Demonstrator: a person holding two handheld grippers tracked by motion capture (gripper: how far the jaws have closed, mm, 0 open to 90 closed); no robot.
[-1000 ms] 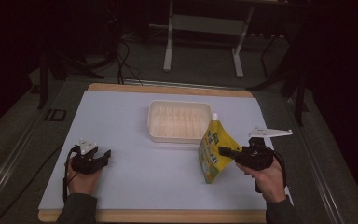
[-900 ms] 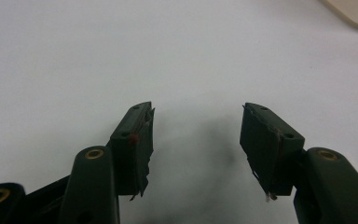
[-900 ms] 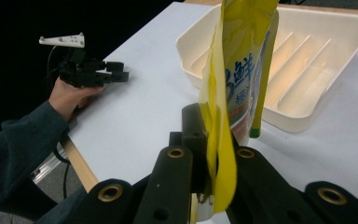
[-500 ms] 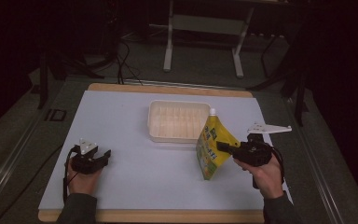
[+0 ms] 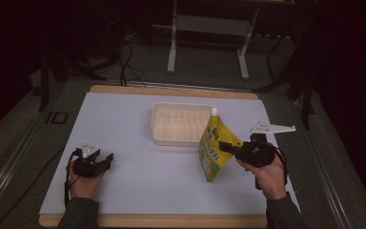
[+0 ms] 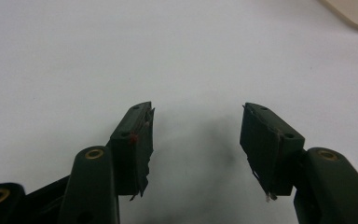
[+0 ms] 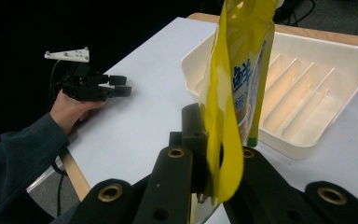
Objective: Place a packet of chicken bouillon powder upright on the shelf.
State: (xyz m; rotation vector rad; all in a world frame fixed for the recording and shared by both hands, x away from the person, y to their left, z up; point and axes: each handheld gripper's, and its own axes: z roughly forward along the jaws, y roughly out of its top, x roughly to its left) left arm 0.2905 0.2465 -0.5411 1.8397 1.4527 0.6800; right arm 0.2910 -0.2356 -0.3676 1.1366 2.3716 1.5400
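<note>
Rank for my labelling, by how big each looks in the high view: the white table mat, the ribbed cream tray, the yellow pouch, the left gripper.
1. white table mat
2. ribbed cream tray
3. yellow pouch, smaller than the tray
4. left gripper, smallest

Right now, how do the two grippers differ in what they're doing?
The left gripper is open with nothing between its jaws; the right gripper is shut on the yellow spouted plastic pouch. The left sits low on the white table; the right holds the pouch upright beside the cream ribbed plastic tray. Both are black and hand-held.
</note>
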